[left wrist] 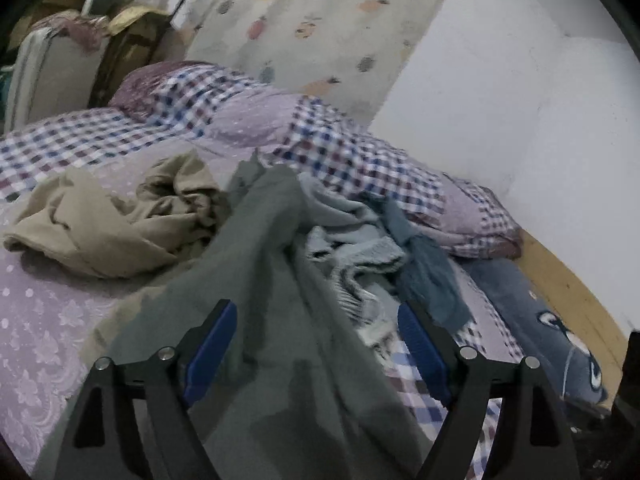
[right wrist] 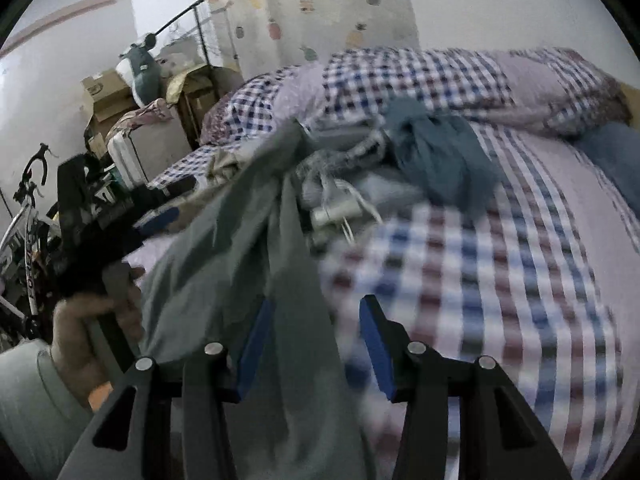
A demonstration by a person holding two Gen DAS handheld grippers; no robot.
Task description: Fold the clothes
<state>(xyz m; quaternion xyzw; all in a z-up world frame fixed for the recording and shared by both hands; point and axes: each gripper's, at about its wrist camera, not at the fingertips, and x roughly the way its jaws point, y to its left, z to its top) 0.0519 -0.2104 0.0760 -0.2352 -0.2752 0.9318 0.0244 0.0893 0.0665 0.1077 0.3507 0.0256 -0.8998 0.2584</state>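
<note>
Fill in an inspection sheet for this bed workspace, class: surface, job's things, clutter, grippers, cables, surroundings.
Surface: bed with lilac floral sheet; checked quilt bunched along the wall side.
Job's things: grey-green garment draped between both grippers; beige garment, light blue garment and teal garment crumpled, unfolded.
Clutter: navy printed cushion at the bed edge.
Grippers: left gripper open, cloth lying between its fingers; right gripper open, cloth hanging between them.
Cables: white cord among the clothes.
Surroundings: fruit-print curtain, bicycle, stacked boxes, white wall.
</note>
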